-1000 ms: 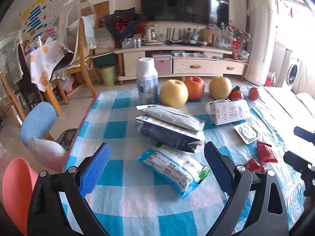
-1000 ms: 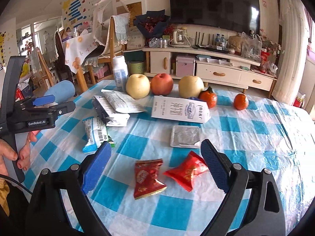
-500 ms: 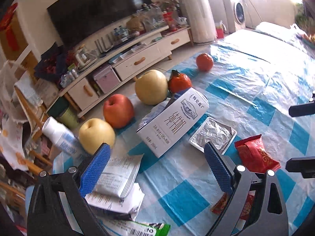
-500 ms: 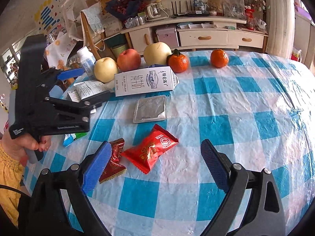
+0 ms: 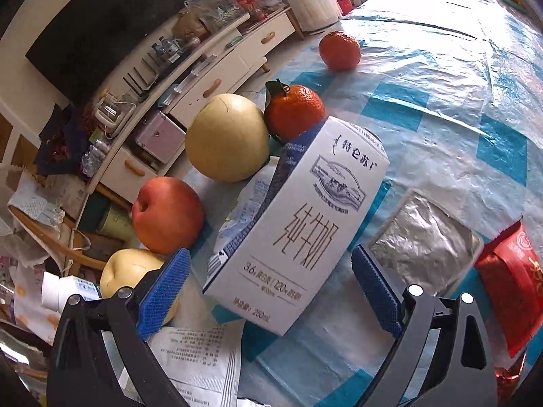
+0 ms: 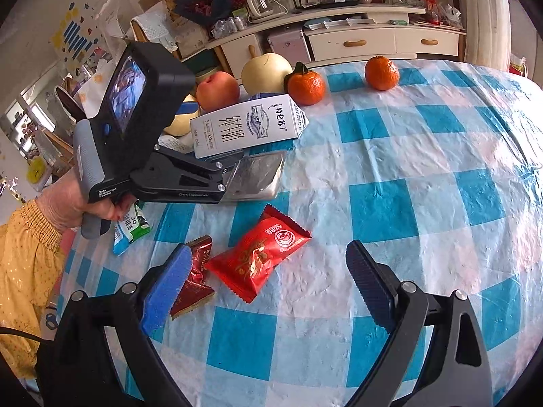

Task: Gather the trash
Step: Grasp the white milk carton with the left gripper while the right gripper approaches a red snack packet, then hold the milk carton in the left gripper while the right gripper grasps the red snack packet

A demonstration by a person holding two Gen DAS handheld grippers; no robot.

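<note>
While the left gripper (image 5: 268, 291) sits wide open right at the milk carton (image 5: 298, 234) – carton lying flat between its pads, not pinched – the right gripper (image 6: 268, 291) hangs over the checked cloth (image 6: 424, 169), also spread wide and holding nothing. Red wrapper (image 6: 259, 257) lies just ahead of it, a darker one (image 6: 195, 274) by its left pad. Foil pack (image 6: 258, 176) sits beside the carton, fruit behind.

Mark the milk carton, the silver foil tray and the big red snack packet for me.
milk carton (image 5: 305, 230), left wrist view, on its printed white front face.
silver foil tray (image 5: 424, 237), left wrist view, on the crinkled foil top.
big red snack packet (image 6: 261, 254), right wrist view, middle of the wrapper.
</note>
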